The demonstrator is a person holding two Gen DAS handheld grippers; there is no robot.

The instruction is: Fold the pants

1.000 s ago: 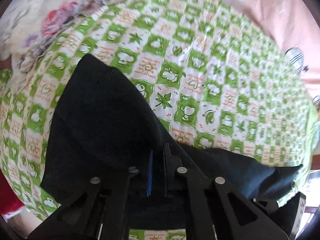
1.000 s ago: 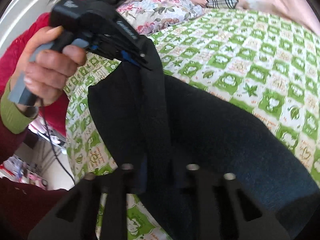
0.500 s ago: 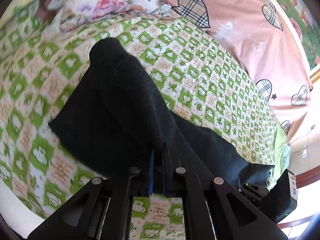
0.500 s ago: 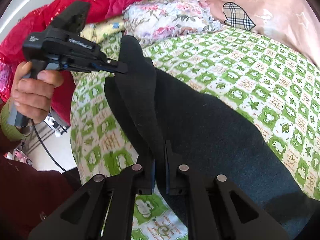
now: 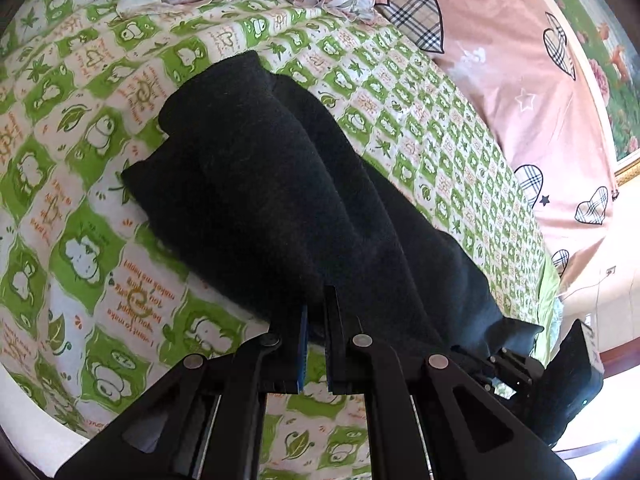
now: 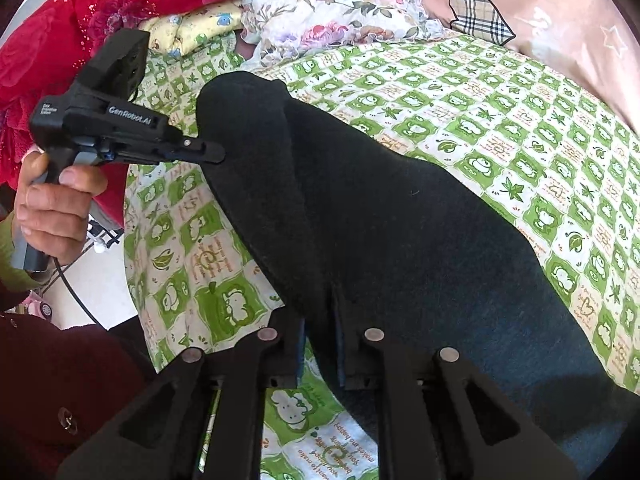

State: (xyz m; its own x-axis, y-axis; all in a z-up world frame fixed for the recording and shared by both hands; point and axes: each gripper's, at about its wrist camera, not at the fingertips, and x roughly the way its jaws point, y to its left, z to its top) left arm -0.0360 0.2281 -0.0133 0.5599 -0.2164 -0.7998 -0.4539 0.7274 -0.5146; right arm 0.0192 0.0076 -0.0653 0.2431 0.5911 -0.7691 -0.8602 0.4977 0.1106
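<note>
Black pants lie on the green checked bedspread, doubled over into a long thick band. My left gripper is shut on the near edge of the pants. It also shows in the right wrist view, held by a hand at the pants' far end. My right gripper is shut on the pants at their near edge. It shows in the left wrist view at the pants' other end.
A floral pillow and a red blanket lie at the head of the bed. A pink quilt with plaid patches covers the far side. The bed edge and floor are at the left.
Both grippers have lowered the held edge of the pants toward the bedspread. The fabric now rests flatter on the bed, and the left gripper has moved away from the right one.
</note>
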